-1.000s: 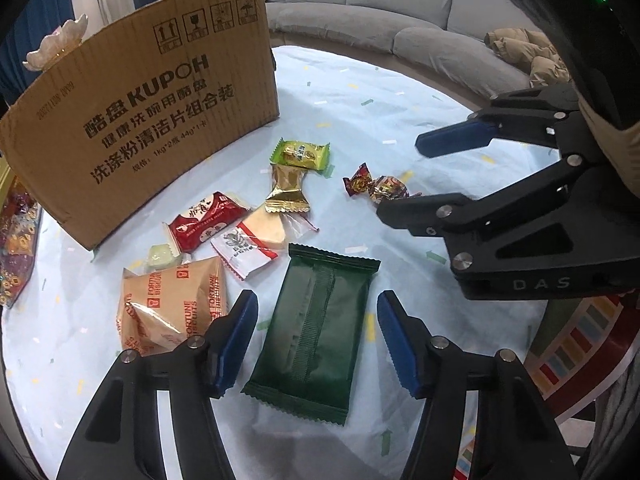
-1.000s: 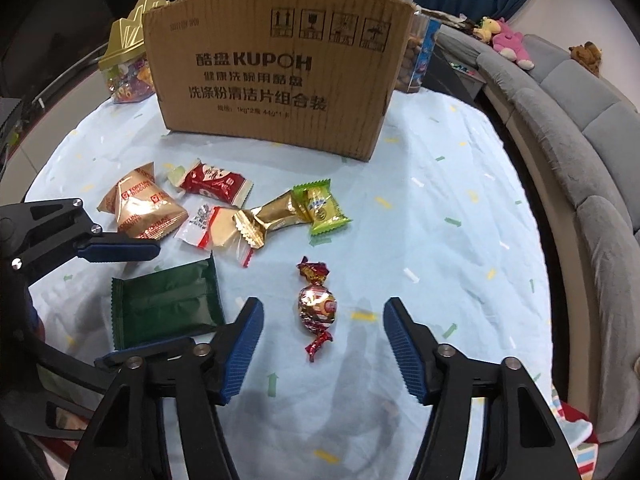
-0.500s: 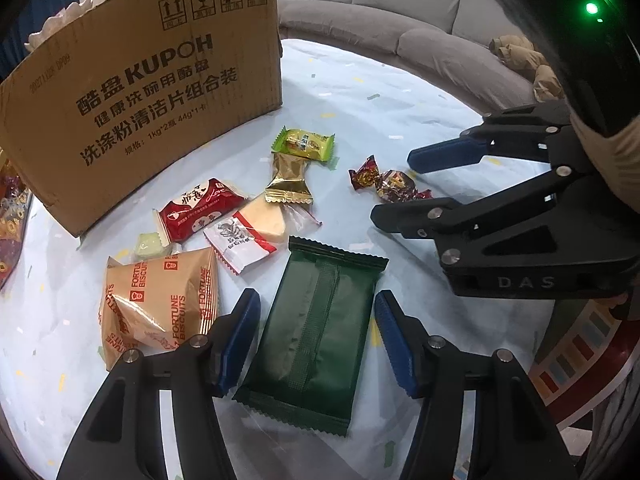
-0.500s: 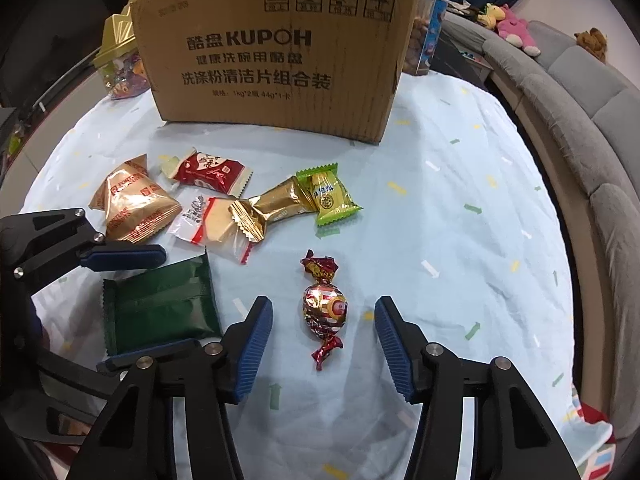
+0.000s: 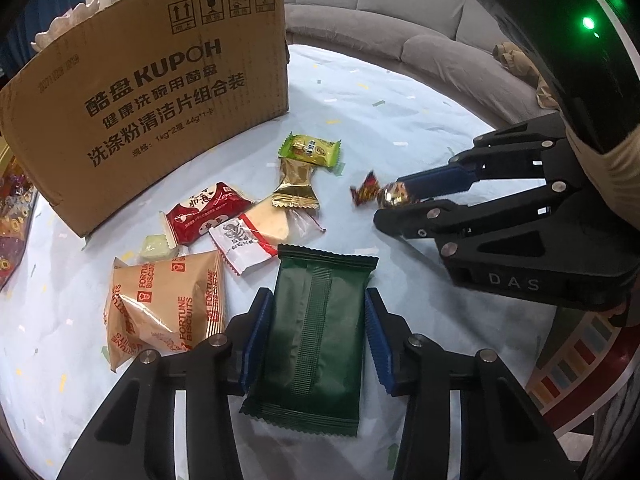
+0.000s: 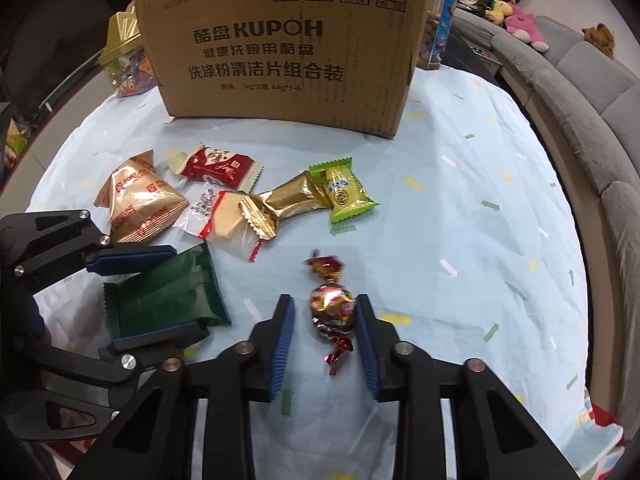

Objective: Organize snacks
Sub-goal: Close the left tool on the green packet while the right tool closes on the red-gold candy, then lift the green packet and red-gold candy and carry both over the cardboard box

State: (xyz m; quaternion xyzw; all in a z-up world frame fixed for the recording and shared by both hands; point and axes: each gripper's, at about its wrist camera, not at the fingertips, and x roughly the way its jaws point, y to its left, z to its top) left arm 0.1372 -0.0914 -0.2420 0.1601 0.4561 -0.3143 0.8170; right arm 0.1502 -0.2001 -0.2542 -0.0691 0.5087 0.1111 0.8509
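A dark green packet (image 5: 316, 332) lies flat on the pale blue tablecloth (image 5: 400, 120). My left gripper (image 5: 318, 300) is closing on it, and both blue pads touch its long edges. From the right wrist, the left gripper (image 6: 188, 292) shows side-on with the green packet (image 6: 168, 296) bulging between its fingers. A red and gold foil twist candy (image 6: 332, 306) lies between the pads of my right gripper (image 6: 325, 304), whose jaws are closing. The right pad touches it, while cloth shows beside the left pad. In the left wrist view the right gripper (image 5: 394, 200) straddles the candy (image 5: 390, 196).
A brown cardboard box (image 6: 288, 52) stands at the back. Loose on the cloth lie a fortune biscuits pack (image 5: 160, 308), a red packet (image 5: 208, 212), a white-red wrapper (image 5: 248, 240), a gold candy (image 5: 296, 184) and a lime-green sweet (image 5: 312, 148). A grey sofa (image 6: 580, 100) curves around the table.
Both pairs of jaws have narrowed. The left pads now meet the green packet's edges. The right pads have come close around the foil candy, which has shifted slightly.
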